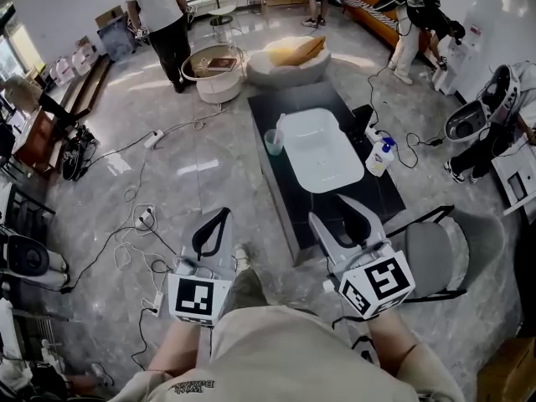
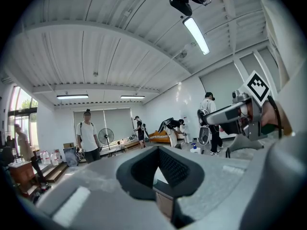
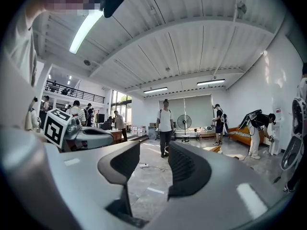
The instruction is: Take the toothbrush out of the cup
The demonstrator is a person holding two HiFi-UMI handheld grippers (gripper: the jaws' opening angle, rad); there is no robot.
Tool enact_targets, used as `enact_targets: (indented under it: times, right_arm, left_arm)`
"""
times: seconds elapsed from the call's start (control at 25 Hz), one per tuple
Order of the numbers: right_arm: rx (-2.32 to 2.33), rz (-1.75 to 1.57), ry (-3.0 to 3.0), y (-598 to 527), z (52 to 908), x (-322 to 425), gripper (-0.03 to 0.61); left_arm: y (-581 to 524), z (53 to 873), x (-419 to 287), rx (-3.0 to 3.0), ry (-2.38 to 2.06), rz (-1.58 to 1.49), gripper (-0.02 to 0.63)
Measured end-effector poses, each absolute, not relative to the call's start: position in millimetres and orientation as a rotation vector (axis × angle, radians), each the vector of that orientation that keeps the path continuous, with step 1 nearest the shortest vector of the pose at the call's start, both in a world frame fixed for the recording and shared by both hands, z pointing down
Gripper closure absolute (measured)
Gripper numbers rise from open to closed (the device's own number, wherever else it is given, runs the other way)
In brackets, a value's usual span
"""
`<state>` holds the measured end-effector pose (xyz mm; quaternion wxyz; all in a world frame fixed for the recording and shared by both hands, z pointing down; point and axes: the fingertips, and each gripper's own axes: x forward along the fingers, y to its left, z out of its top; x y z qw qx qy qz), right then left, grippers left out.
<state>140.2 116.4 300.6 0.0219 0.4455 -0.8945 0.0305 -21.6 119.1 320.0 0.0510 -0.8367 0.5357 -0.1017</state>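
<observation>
At the left edge of the dark worktop (image 1: 272, 184), just beside the white basin (image 1: 322, 151), a clear cup (image 1: 273, 144) was seen standing upright, with a pale handle, taken to be the toothbrush (image 1: 280, 125), rising above its rim. Both were well apart from the grippers. The fingers of the left gripper (image 1: 220, 215) were closed on nothing; those of the right gripper (image 1: 353, 204) were parted and empty. The toothbrush was judged light, stiff and smooth, best taken across the exposed handle near its top; the light cup could be tipped or lifted along unless steadied.
</observation>
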Motion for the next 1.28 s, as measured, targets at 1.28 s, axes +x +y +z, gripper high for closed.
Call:
enact_targets:
  times: [1.28]
  right_arm:
    - [1.540,0.166,-2.553,-117.2,319.1,32.5,0.394]
  left_arm:
    - [-143.0,326.9,-127.1,-2.721,1.432,-0.276,0.612]
